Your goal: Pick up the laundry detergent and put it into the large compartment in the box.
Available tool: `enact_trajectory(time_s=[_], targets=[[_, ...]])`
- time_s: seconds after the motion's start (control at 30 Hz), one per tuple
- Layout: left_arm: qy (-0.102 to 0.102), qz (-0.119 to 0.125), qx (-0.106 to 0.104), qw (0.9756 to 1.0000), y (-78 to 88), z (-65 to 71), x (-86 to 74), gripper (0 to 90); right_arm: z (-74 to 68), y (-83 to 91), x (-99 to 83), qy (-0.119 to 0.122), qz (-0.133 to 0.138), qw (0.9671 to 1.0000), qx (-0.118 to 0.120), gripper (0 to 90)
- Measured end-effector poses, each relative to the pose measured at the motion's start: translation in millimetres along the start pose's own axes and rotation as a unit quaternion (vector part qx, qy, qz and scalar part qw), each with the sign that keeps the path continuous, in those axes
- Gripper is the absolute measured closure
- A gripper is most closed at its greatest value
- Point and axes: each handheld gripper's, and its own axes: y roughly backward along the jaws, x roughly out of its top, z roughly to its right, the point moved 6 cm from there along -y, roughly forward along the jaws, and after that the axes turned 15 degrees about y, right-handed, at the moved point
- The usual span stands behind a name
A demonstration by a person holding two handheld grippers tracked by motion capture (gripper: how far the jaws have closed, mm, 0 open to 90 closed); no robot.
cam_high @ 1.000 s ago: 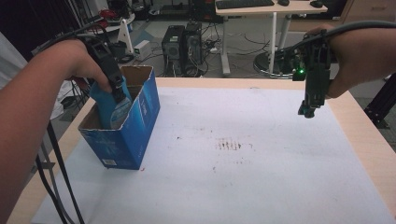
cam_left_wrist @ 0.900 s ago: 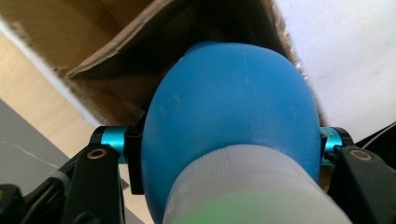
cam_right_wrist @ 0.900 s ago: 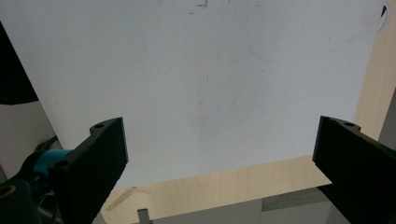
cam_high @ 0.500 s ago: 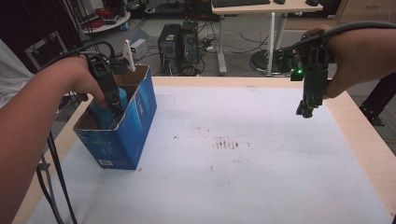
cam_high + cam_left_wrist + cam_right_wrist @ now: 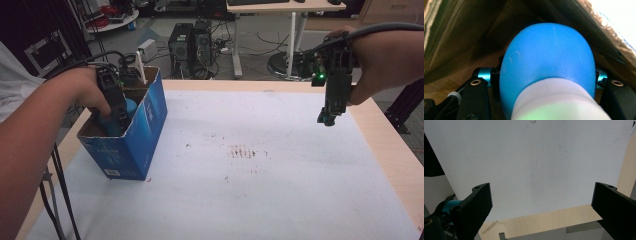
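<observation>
Lowered left claw [image 5: 121, 116] clamps smooth blue bottle [image 5: 547, 60] inside cardboard box [image 5: 150, 115].

Blue bottle [image 5: 116, 119] mostly hidden behind box [image 5: 131, 141] wall and left gripper [image 5: 121, 119] in high view. In left gripper view, bottle [image 5: 547, 67] covers fingers' inner faces; white cap [image 5: 556, 102] cut by bottom edge, blurred. Box floor dark; whether bottle touches it, cannot tell. Right gripper [image 5: 327, 119] tips small, probably apart.

The blue box [image 5: 146, 131] bears white print; none of it is legible.
</observation>
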Motion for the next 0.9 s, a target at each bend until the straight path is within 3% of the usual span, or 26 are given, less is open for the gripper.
enact_trajectory(time_s=[0.27, 0.33, 0.47, 0.9], targets=[[0.001, -0.011, -0.004, 0.9999, 0.5, -1.2, -1.8, 37.9, 0.1, 1.0, 1.5, 0.0, 0.001, 1.0, -0.001, 2.2], [0.01, -0.007, -0.006, 0.9999, 0.6, -0.9, -2.5, 37.1, 0.0, 1.2, 1.1, 0.001, 0.002, 1.0, -0.002, 2.2], [0.022, 0.003, -0.006, 0.9997, 6.6, -2.4, -3.1, 33.3, -0.9, 1.7, 0.7, -0.002, 0.004, 1.0, -0.002, 2.2], [0.021, 0.007, -0.004, 0.9998, 32.3, 3.5, -3.2, 30.4, -2.5, 3.8, 1.9, -0.003, 0.01, 0.9999, -0.001, 2.2]])
